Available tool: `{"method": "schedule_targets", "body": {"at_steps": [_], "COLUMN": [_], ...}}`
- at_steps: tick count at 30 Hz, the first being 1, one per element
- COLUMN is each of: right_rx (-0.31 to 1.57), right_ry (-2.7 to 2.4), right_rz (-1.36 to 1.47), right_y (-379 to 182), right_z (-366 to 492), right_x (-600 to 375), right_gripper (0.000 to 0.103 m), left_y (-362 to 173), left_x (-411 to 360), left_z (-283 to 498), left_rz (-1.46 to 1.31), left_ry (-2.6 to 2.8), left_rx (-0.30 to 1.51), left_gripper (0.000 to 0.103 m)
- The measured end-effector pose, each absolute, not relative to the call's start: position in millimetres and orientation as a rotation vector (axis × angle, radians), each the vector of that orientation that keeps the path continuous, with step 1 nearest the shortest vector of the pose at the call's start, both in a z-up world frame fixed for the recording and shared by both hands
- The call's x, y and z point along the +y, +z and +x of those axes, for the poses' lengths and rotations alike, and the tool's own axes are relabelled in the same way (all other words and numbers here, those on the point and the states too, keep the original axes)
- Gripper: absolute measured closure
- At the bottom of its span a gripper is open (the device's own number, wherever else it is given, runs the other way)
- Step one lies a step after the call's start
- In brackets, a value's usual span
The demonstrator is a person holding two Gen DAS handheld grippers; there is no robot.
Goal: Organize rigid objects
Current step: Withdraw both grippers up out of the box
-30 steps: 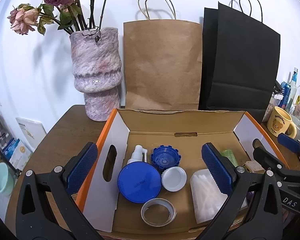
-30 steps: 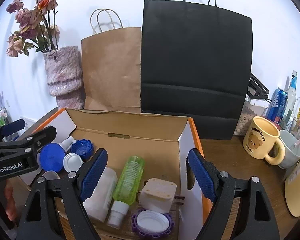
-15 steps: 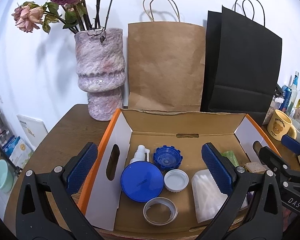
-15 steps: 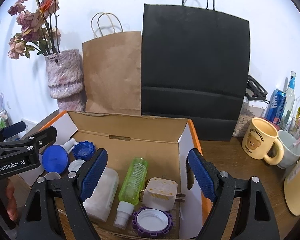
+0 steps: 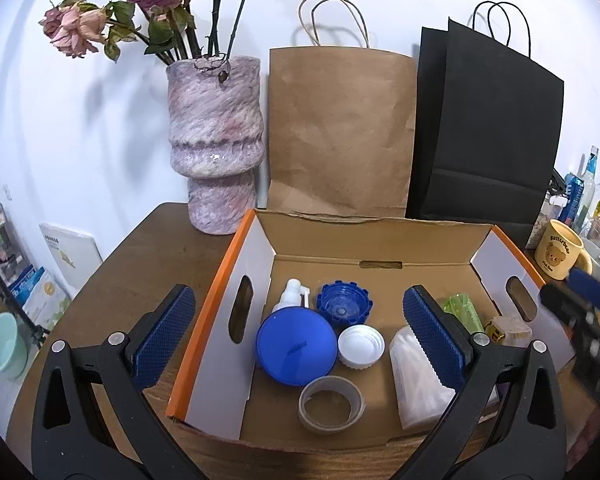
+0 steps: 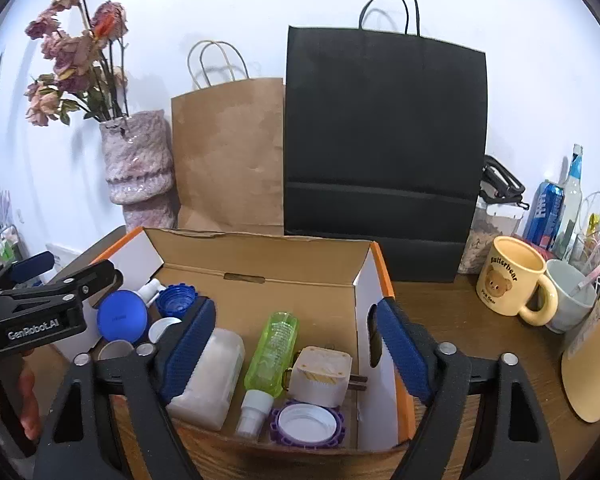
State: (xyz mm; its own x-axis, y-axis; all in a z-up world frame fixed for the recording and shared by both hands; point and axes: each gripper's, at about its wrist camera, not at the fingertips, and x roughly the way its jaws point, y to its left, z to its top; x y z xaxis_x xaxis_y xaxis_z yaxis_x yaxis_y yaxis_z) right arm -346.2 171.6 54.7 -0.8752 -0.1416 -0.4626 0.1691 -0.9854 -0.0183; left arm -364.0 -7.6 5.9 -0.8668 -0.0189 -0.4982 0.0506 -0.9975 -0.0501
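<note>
An open cardboard box (image 5: 372, 236) with orange edges holds the rigid objects. On its left side lie a big blue lid (image 5: 296, 344), a blue ridged cap (image 5: 343, 308), a white cap (image 5: 361, 346), a clear ring (image 5: 331, 404) and a white spray bottle (image 5: 290, 300). On the right lie a white container (image 6: 212, 376), a green bottle (image 6: 274, 352), a beige plug (image 6: 320, 374) and a purple ridged cap (image 6: 306, 420). My left gripper (image 5: 297, 292) is open and straddles the box's left wall. My right gripper (image 6: 295, 304) hangs over the right side, its jaws closing, the pads touching nothing.
Behind the box stand a mottled pink vase (image 5: 216, 148) of dried roses, a brown paper bag (image 5: 340, 128) and a black paper bag (image 6: 384, 152). On the wooden table at the right are a yellow bear mug (image 6: 508, 280), a pale cup (image 6: 572, 292), cans and a round board (image 6: 596, 360).
The right wrist view has pulled back slightly from the box. The things in the box lie as before, and both grippers' jaws look about as wide.
</note>
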Motion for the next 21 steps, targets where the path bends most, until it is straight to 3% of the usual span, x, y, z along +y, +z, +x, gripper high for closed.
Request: {"method": "schedule_targets", "body": {"at_steps": [1, 3, 8, 9, 10, 11, 12, 21], "right_rx": [0.078, 0.088, 0.089, 0.089, 0.087, 0.067, 0.054, 0.021], "right_ry": [-2.871, -2.867, -2.895, -2.893, -2.885, -2.881, -2.877, -2.895], "right_rz": [0.713, 0.713, 0.698, 0.733, 0.765, 0.776, 0.775, 0.749], "right_y": [54.8, 54.6, 55.7, 53.8, 51.5, 48.9, 46.7, 33.2], "right_z": [-343.8, -339.7, -329.0, -329.9, -330.7, -329.7, -328.0, -303.6], "right_x": [172.1, 171.5, 172.8, 172.8, 173.2, 174.8, 176.4, 181.6], "right_gripper": [0.076, 0.099, 0.097, 0.08, 0.033, 0.004, 0.0, 0.0], "left_y": [5.7, 6.1, 7.4, 7.4, 7.4, 7.4, 7.4, 7.2], "left_x": [-7.7, -7.7, -7.8, -7.8, -7.9, -8.0, -8.2, -9.4], "left_z": [-362.2, -356.5, -344.4, -342.0, -341.8, -339.1, -335.6, -306.3], "left_rz": [0.8, 0.794, 0.786, 0.786, 0.786, 0.788, 0.79, 0.802], "left_ry": [-2.999, -3.0, -3.006, -3.006, -3.005, -3.005, -3.006, -3.005], "left_rx": [0.094, 0.09, 0.093, 0.093, 0.093, 0.094, 0.097, 0.124], "left_gripper": [0.0, 0.0, 0.0, 0.0, 0.0, 0.0, 0.0, 0.0]}}
